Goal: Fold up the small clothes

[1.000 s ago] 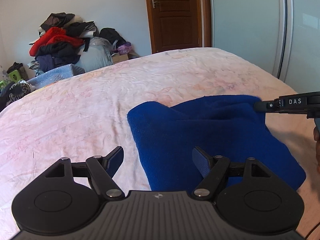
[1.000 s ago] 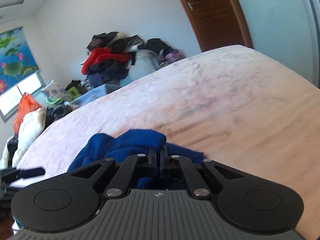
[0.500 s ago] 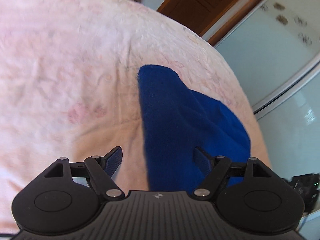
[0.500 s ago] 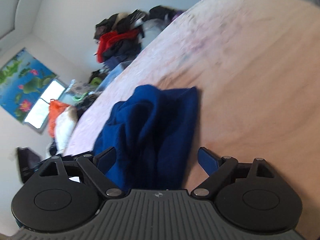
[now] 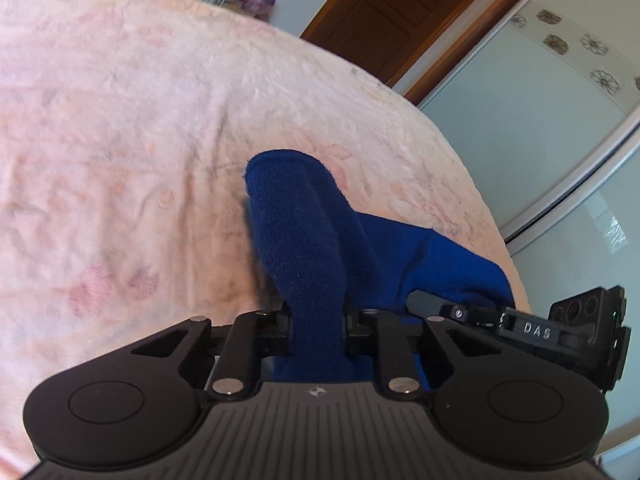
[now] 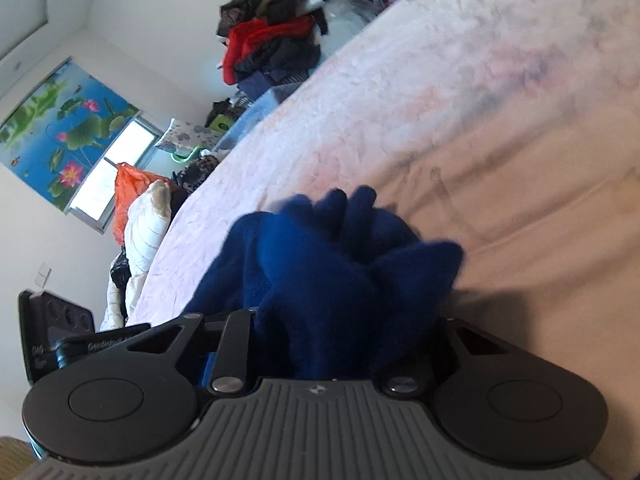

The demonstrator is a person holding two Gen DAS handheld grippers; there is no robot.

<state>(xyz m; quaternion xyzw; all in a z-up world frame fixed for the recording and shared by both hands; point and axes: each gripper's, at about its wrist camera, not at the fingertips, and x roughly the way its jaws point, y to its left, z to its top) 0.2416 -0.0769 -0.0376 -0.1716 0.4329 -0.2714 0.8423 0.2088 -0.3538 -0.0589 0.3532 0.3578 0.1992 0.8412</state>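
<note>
A dark blue knitted garment [image 5: 304, 232] lies bunched on a pink bedspread [image 5: 120, 128]. My left gripper [image 5: 318, 324] is shut on a fold of it at the near edge. In the right wrist view the same blue garment [image 6: 340, 264] is heaped up between the fingers of my right gripper [image 6: 344, 340], which is shut on it; its fingertips are hidden by cloth. The right gripper's body shows at the right of the left wrist view [image 5: 532, 330], close beside the left one. The left gripper's body shows at the lower left of the right wrist view [image 6: 60, 340].
A pile of clothes [image 6: 272, 44] sits beyond the far side of the bed. An orange bag [image 6: 128, 192] and a white pillow [image 6: 148, 232] lie by the window. A brown door [image 5: 380, 20] and sliding wardrobe panels [image 5: 560, 100] stand on the right.
Both grippers were open over the garment half a second ago. Both have closed on the blue cloth, which has bunched up between the fingers.
</note>
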